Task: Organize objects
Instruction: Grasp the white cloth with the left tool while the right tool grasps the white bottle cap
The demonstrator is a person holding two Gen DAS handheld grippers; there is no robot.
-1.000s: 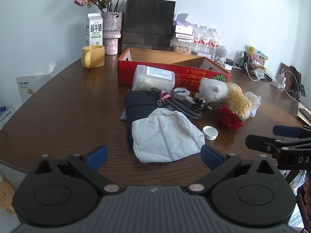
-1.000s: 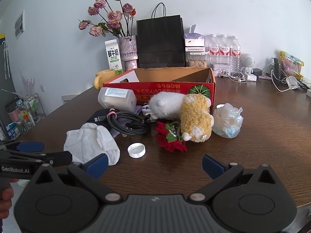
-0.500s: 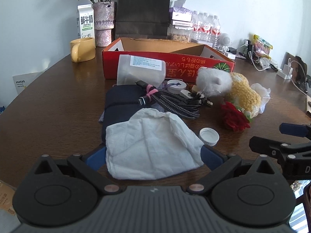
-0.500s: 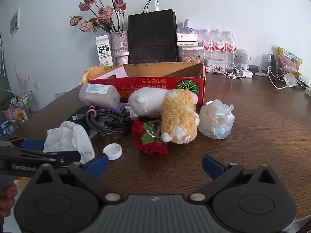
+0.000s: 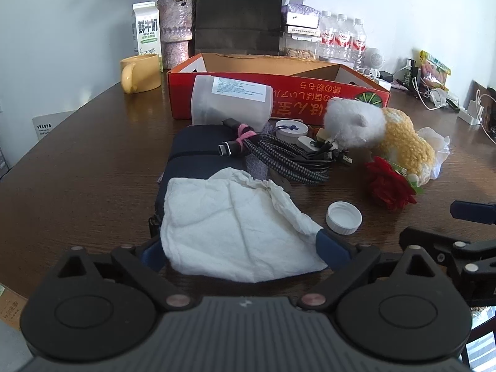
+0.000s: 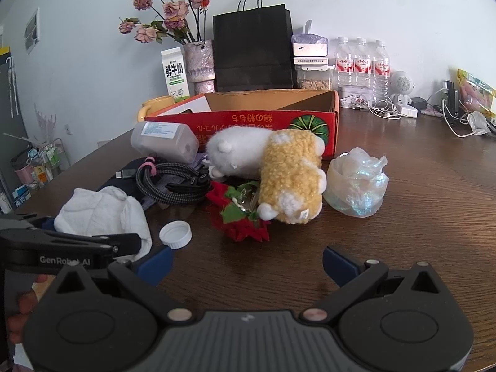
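Observation:
A crumpled white cloth (image 5: pixel 235 229) lies on a dark pouch (image 5: pixel 198 158), and my left gripper (image 5: pixel 240 248) is open with a finger on each side of the cloth's near edge. Behind lie a coiled cable (image 5: pixel 279 158), a clear plastic jar (image 5: pixel 231 99) on its side, a white cap (image 5: pixel 343 217), a red fabric flower (image 5: pixel 389 187) and a white and yellow plush toy (image 5: pixel 378 130). My right gripper (image 6: pixel 246 262) is open and empty above bare table, just short of the flower (image 6: pixel 245 226) and the plush toy (image 6: pixel 279 167).
An open red cardboard box (image 5: pixel 279 93) stands behind the clutter. A crumpled plastic bag (image 6: pixel 358 183) sits right of the plush. A yellow mug (image 5: pixel 139 73), milk carton (image 5: pixel 146 28), flower vase (image 5: pixel 176 31), black paper bag (image 5: pixel 238 12) and water bottles (image 5: pixel 341 38) line the wall.
My left gripper has moved forward until its open fingers flank the white cloth. My right gripper has come closer to the flower and plush toy.

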